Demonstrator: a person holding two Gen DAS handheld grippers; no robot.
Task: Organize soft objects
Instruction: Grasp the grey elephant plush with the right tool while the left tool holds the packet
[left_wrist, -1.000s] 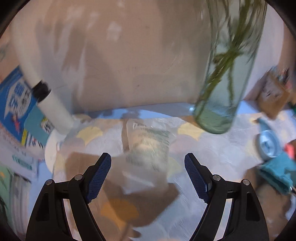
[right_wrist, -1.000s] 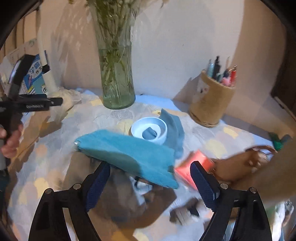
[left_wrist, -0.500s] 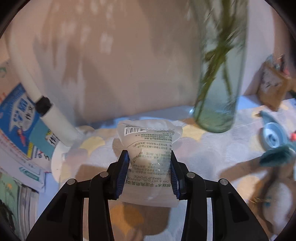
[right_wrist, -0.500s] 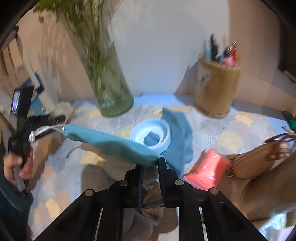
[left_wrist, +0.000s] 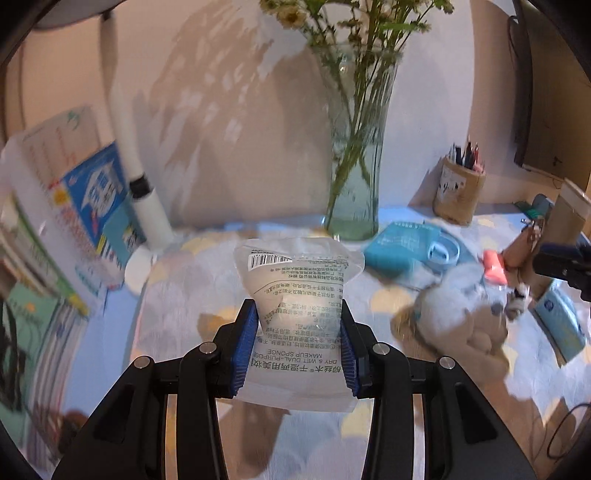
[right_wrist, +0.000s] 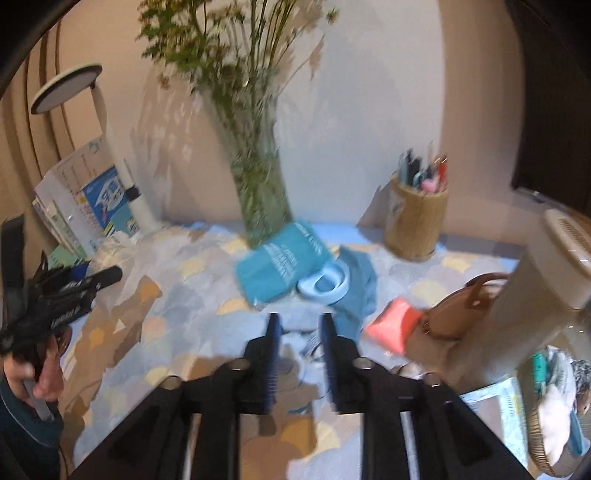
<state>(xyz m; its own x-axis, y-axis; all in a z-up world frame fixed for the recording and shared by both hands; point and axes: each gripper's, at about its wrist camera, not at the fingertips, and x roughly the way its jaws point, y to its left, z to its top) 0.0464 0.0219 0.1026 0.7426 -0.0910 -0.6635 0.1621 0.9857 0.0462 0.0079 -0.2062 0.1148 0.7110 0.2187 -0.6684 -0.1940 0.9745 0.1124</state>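
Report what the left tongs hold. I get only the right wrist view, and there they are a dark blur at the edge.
Observer: The left tongs are shut on a clear packet, with the blue pads pinching it on both sides.
Operator: Read me its label.
Observer: It says "makeup sponge", upside down in the left wrist view, and there is a barcode near the far end.
Operator: Name what lies by the pink pack.
Observer: A grey plush toy lies on the table beside the pink pack, on its near side.
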